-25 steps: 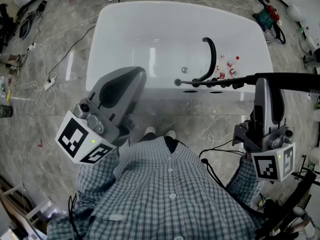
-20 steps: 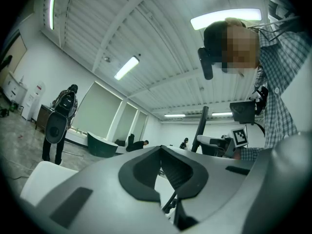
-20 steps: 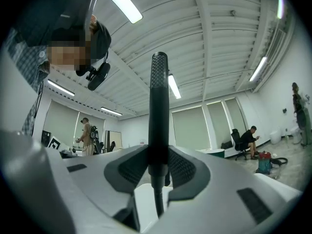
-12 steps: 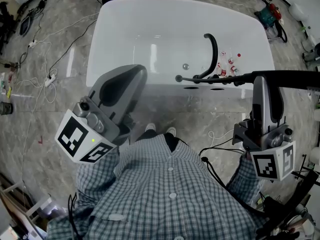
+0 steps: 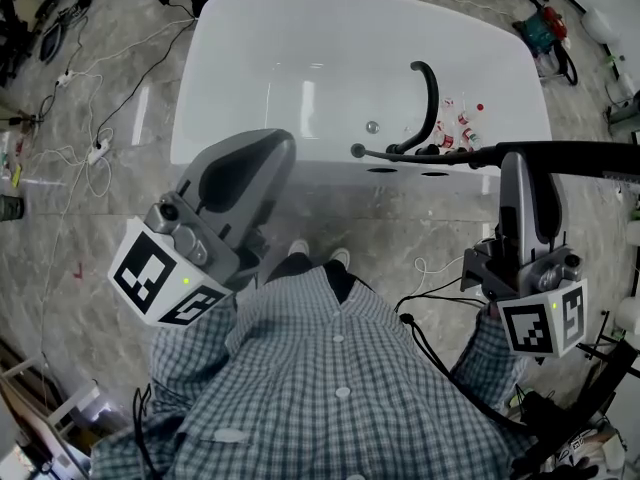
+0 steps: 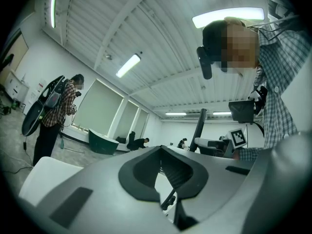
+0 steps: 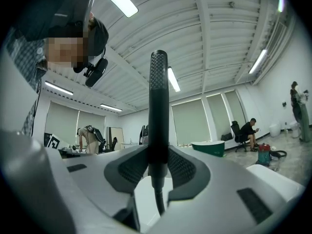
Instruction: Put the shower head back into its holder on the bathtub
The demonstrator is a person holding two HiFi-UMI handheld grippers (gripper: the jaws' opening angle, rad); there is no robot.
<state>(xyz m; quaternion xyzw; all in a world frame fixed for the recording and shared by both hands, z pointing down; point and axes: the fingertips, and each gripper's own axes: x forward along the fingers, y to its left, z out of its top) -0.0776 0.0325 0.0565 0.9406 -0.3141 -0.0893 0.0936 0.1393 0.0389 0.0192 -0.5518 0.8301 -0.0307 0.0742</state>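
Shower head (image 5: 590,156): likely rigid, light and slick. The right hand-held gripper (image 5: 518,160) clamps it mid-handle, level over the bathtub (image 5: 230,88) near rim, at 1 o'clock. Left hand-held gripper (image 5: 275,146): closed, empty.

Slim black shower head (image 5: 590,156) lies level above white bathtub (image 5: 300,28) rim.

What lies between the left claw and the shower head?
Head view: bathtub's near rim and the black tap fitting; the right claw holds the shower head.
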